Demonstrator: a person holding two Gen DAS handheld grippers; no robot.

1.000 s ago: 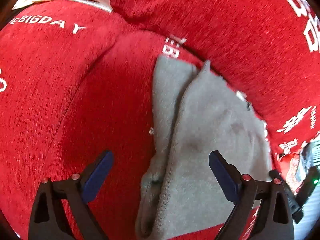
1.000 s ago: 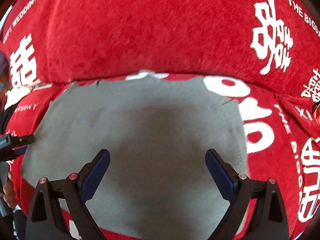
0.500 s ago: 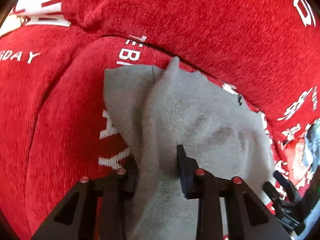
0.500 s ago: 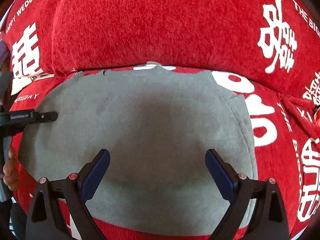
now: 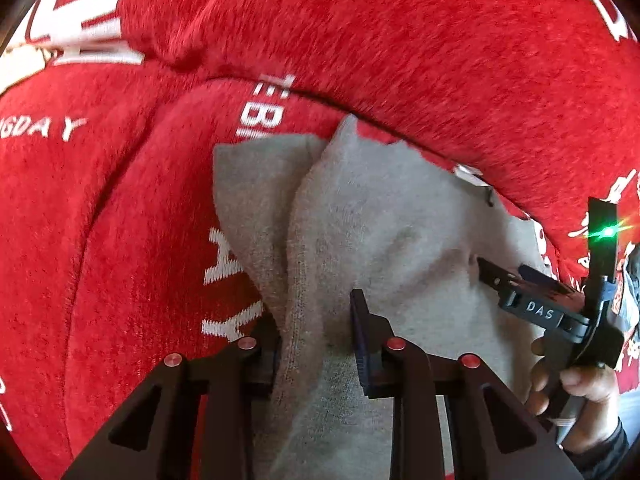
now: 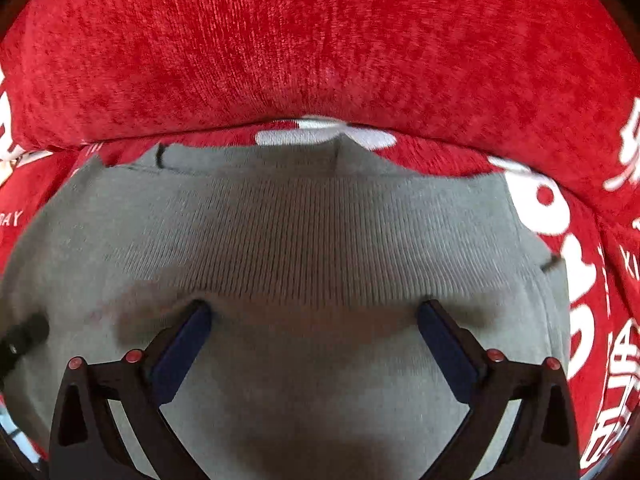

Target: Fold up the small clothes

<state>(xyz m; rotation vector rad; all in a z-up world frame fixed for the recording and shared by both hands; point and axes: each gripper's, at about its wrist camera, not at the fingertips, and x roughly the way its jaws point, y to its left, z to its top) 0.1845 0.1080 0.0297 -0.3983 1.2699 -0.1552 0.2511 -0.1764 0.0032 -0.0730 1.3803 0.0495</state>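
Observation:
A small grey knit garment [image 5: 384, 232] lies on a red sofa seat, one part folded over along its left side. My left gripper [image 5: 316, 336] is shut on a bunched fold of the garment's near left edge. The garment fills the right wrist view [image 6: 320, 240]. My right gripper [image 6: 314, 320] is open, both fingertips pressed down onto the cloth, with nothing between the jaws. It also shows in the left wrist view [image 5: 520, 292], resting on the garment's right side, held by a hand.
The red sofa seat [image 5: 132, 240] with white lettering lies under the garment. The sofa's back cushion [image 6: 320, 48] rises just behind the garment's far edge. A seam between seat cushions [image 5: 116, 168] runs to the left.
My left gripper closed on the garment's left edge and bunched it. My right gripper came down and forward until its open fingers touched the cloth.

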